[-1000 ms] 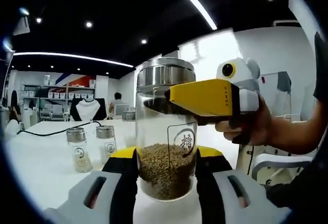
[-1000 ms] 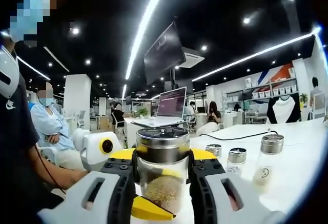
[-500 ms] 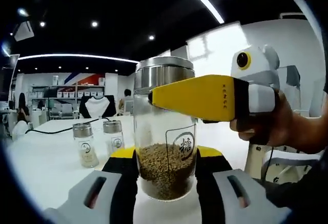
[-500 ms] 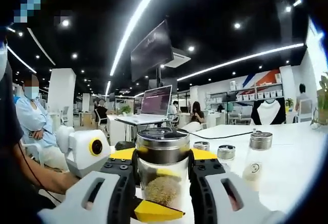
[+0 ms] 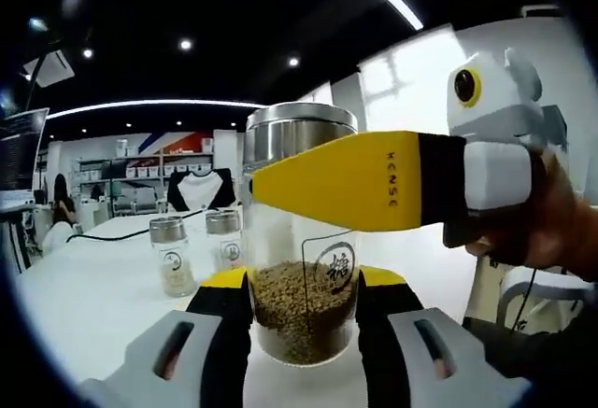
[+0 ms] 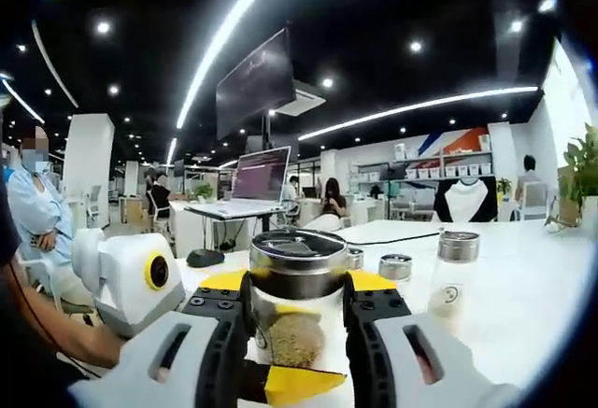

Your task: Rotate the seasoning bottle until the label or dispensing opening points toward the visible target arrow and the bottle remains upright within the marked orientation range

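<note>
Office background around a white table

Two small shakers (image 5: 173, 257) (image 5: 224, 239) with metal caps stood on the white table (image 5: 84, 305) at about 9 o'clock in the left gripper view, with a black cable (image 5: 121, 232) trailing behind them. In the right gripper view a taller shaker (image 6: 448, 271) stood at 3 o'clock, a laptop (image 6: 258, 176) sat open on a desk near the centre, a dark monitor (image 6: 255, 84) hung at 11 o'clock, a seated person (image 6: 333, 201) was behind, and a plant (image 6: 579, 170) showed at the 3 o'clock edge.
</note>
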Action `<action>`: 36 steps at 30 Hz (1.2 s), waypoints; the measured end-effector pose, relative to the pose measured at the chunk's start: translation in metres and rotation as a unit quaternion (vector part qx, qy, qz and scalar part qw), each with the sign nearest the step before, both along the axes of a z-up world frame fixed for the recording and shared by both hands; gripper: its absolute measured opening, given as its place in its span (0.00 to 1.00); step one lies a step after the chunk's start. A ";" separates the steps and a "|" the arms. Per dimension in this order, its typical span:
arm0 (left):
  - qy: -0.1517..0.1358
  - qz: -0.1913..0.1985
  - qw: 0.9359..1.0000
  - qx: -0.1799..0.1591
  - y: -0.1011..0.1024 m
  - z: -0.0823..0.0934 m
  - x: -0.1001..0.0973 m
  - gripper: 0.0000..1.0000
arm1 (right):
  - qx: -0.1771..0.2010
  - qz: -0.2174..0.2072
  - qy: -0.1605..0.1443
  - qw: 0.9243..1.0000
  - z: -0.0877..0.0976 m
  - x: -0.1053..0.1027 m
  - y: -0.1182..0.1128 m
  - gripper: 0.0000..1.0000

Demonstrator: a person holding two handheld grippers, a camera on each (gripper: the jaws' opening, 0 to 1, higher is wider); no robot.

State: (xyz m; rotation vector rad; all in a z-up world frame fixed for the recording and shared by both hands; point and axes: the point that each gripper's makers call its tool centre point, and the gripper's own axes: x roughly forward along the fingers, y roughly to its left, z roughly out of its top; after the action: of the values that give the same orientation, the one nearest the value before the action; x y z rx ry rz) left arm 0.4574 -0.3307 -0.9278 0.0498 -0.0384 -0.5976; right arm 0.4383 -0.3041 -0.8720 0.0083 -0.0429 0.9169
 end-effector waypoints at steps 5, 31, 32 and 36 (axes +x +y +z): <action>-0.007 0.022 1.000 0.013 0.001 -0.002 0.002 0.45 | -0.004 -0.015 0.003 1.000 -0.002 0.003 0.000 0.37; 0.002 -0.036 0.999 -0.009 0.004 0.001 0.004 0.59 | 0.000 0.003 0.024 1.000 0.001 0.014 -0.017 0.37; 0.000 -0.039 0.999 -0.006 0.005 0.002 0.004 0.61 | -0.001 0.002 0.023 1.000 0.002 0.016 -0.018 0.37; -0.002 -0.048 0.999 0.005 0.006 0.003 0.003 0.68 | -0.011 -0.001 0.017 1.000 0.004 0.022 -0.024 0.37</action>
State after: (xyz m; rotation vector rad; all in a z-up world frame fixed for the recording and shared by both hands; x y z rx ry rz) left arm 0.4605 -0.3245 -0.9253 0.0592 -0.0412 -0.6937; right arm 0.4605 -0.3279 -0.8682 0.0035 -0.0008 0.9147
